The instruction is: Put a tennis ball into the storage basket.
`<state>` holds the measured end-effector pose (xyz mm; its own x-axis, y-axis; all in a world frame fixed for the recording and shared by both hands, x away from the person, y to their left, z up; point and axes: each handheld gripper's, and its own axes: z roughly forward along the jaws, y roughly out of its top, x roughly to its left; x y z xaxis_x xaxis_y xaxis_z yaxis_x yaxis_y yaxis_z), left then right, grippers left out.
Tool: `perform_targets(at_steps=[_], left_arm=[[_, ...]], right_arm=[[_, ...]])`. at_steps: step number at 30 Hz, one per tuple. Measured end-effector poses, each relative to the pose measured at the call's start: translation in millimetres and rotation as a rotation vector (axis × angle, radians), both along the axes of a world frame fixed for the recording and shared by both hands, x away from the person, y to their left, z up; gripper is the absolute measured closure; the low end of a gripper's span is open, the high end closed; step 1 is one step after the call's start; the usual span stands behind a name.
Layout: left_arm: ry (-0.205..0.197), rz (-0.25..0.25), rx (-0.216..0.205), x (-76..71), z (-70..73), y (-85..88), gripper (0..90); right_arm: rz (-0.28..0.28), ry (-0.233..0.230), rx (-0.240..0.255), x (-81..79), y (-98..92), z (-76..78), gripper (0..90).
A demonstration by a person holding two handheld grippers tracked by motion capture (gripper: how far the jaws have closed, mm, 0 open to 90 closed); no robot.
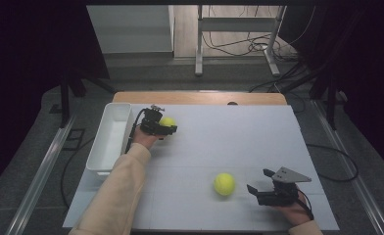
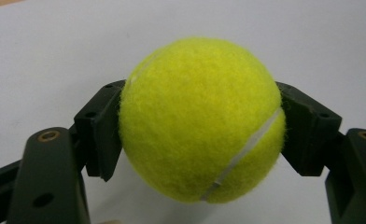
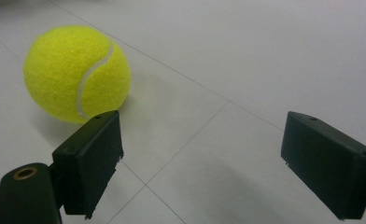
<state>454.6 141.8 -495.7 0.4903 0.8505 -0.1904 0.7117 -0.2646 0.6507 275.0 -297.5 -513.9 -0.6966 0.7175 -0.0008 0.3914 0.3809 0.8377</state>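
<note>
My left gripper (image 2: 200,135) has its jaws clenched on a tennis ball (image 2: 200,120); I see both black pads pressed into the felt on opposite sides, with the ball bulging above and below them. In the high view that ball (image 1: 168,121) sits at the far left of the counter (image 1: 239,142), held in the left gripper (image 1: 166,128) just beside a white tray (image 1: 112,128).

My right gripper (image 3: 204,163) has its jaws released and wide apart, with nothing between them but bare counter. A second tennis ball (image 3: 76,72) lies ahead and to the left of the near jaw, close to it, though I cannot tell whether they touch. From above, that ball (image 1: 224,184) rests on the near part of the counter, near the right gripper (image 1: 259,186).

Both balls are round, fuzzy yellow-green felt with a pale curved seam. The counter top is smooth, matte and white, crossed by thin joint lines. The tray is a long, shallow rectangular bin with plain white walls.
</note>
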Motion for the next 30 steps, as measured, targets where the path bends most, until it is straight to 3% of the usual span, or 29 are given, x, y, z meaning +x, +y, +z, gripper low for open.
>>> perform_targets(at_steps=[30], left_arm=[[-0.109, -0.054, -0.079, -32.7, 43.0, 7.7, 26.4]], right_arm=[[-0.004, -0.005, 0.002, 0.3, -0.9, 0.3, 13.4]])
